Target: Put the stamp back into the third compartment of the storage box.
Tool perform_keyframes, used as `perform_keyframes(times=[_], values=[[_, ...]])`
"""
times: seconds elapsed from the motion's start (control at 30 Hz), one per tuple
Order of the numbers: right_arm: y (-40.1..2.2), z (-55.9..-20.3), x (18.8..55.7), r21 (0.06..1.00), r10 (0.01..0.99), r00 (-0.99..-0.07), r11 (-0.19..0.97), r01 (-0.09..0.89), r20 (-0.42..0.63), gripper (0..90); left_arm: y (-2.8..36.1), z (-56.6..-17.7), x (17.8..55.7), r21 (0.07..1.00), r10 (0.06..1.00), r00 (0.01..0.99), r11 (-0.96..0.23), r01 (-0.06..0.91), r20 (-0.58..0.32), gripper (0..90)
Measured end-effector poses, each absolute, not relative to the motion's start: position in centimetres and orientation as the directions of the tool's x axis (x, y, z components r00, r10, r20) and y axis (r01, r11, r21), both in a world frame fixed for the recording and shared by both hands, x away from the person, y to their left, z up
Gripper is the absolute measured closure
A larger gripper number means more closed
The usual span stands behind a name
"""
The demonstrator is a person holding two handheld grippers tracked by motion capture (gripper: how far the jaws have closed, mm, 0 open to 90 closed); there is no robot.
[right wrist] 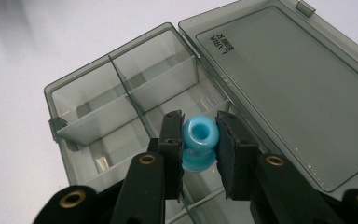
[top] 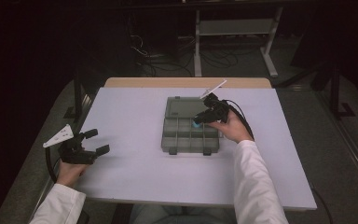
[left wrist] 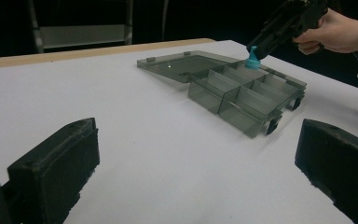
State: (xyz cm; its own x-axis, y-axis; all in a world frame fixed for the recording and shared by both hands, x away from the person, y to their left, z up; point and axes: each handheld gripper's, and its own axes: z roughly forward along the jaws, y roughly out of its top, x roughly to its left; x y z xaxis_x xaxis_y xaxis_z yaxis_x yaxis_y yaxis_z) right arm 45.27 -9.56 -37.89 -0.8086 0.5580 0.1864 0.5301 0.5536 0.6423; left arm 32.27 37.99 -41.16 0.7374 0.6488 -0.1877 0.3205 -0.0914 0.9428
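Smoky grey translucent plastic makes up the compartment box (top: pixel 189 135) that I see at the centre of the high view, sitting on the white table (top: pixel 130 140) with its lid (top: pixel 184 107) swung fully open and lying flat toward the top of the frame. From my right gripper view, the right gripper (right wrist: pixel 200 144) has its two black jaws closed onto a small blue spool-shaped piece (right wrist: pixel 199 140), the pads pressing its sides, its round hollow end facing my camera. The piece hangs above the box's dividers near the hinge line, with the lid, bearing some printed lettering, stretching to the upper right of that frame. I cannot tell whether the piece touches the box floor or is held just clear of it. In the high view the right gripper (top: pixel 199 122) sits over the upper right part of the box, the hand (top: pixel 233 128) behind it in a white sleeve (top: pixel 254 182). In my left gripper view the blue piece (left wrist: pixel 252 59) shows at the upper right, pinched at the tip of the other gripper over the far compartments. My left gripper (top: pixel 97 141) rests at the lower left of the high view, well apart from the box, its jaws spread wide with only bare table between them.
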Motion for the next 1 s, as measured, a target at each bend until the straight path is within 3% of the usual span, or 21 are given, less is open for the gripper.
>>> perform_keyframes(times=[0.37,0.73,1.0], values=[[-9.3,-38.4,45.6,0.630,0.567,-0.804,0.562,0.536,0.179,69.6,38.0,-41.1,32.3,0.943,0.649,0.738,-0.092,0.320,-0.187,0.0],[-10.1,-37.8,45.3,0.654,0.603,-0.775,0.511,0.558,0.191,23.0,37.9,-41.2,32.3,0.943,0.647,0.739,-0.091,0.320,-0.188,0.0],[-10.4,-37.2,44.6,0.675,0.610,-0.776,0.506,0.538,0.161,1.6,38.0,-41.2,32.2,0.942,0.646,0.740,-0.093,0.321,-0.188,0.0]])
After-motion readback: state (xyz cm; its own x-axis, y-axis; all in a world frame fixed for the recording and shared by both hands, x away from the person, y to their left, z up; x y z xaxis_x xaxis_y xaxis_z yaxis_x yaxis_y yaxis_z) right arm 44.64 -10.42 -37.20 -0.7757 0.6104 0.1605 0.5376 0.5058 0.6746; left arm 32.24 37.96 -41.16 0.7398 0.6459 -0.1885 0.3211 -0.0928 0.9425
